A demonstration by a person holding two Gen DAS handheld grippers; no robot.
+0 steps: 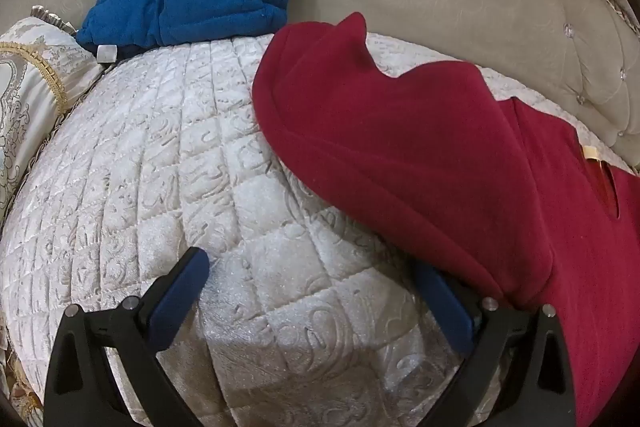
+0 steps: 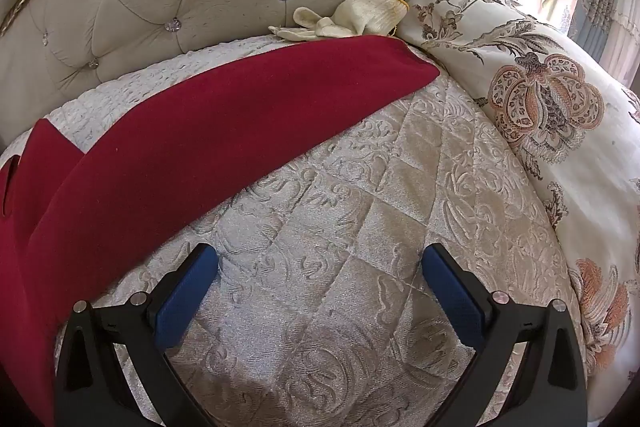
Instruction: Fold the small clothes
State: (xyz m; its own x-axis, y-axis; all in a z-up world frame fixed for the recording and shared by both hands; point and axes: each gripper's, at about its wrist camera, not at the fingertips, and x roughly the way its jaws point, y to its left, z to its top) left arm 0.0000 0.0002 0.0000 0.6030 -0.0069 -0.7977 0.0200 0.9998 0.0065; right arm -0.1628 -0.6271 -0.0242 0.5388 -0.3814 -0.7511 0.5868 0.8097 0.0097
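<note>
- Dark red fleece garment (image 1: 420, 155) lies spread on the quilted cream bedspread (image 1: 160, 155); no fold looks finished
- Left gripper (image 1: 308, 291) spread wide, empty; its right finger sits under the hem
- Right gripper (image 2: 320, 287) released beside it; folding remains

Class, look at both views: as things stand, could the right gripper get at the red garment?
Probably yes. The right gripper is open with only bare quilt between its fingers, and the red garment lies just beside its left finger, with nothing between.
</note>
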